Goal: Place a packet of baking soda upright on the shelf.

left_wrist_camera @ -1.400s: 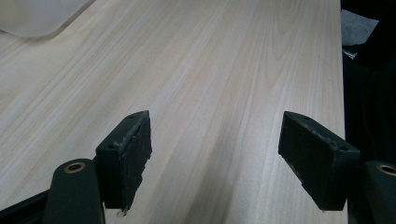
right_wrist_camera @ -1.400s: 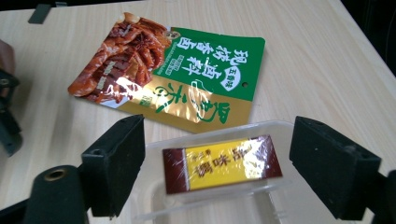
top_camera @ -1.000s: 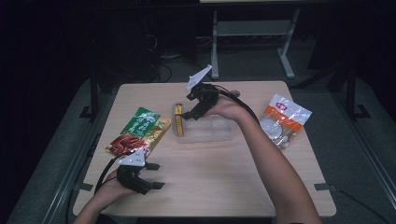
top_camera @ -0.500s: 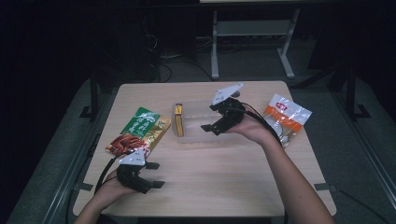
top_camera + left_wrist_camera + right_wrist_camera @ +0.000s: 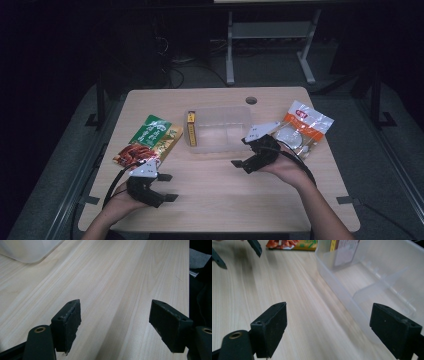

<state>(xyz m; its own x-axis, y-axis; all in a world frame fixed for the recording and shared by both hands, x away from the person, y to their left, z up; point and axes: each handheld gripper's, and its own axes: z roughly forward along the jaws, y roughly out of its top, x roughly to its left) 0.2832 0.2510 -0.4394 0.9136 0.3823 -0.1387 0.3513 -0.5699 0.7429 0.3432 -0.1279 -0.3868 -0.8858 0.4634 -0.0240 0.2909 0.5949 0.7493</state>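
A clear plastic container sits mid-table, with a yellow box standing at its left end. My right gripper is low at the container's front right corner, pointing left, open with nothing between its jaws. In the right gripper view, the right gripper frames bare wood beside the container wall, with the yellow box seen through the plastic. My left gripper rests near the front left edge, open and holding nothing. In the left gripper view, the left gripper looks along the tabletop.
A green and red snack bag lies left of the container. An orange and white packet lies to its right, just behind my right hand. A round cable hole is near the table's far edge. Dark floor surrounds the table.
My right gripper has come from above the container's left part, moving right, toward the person and lower, to the container's front right corner. The left gripper has stayed put.
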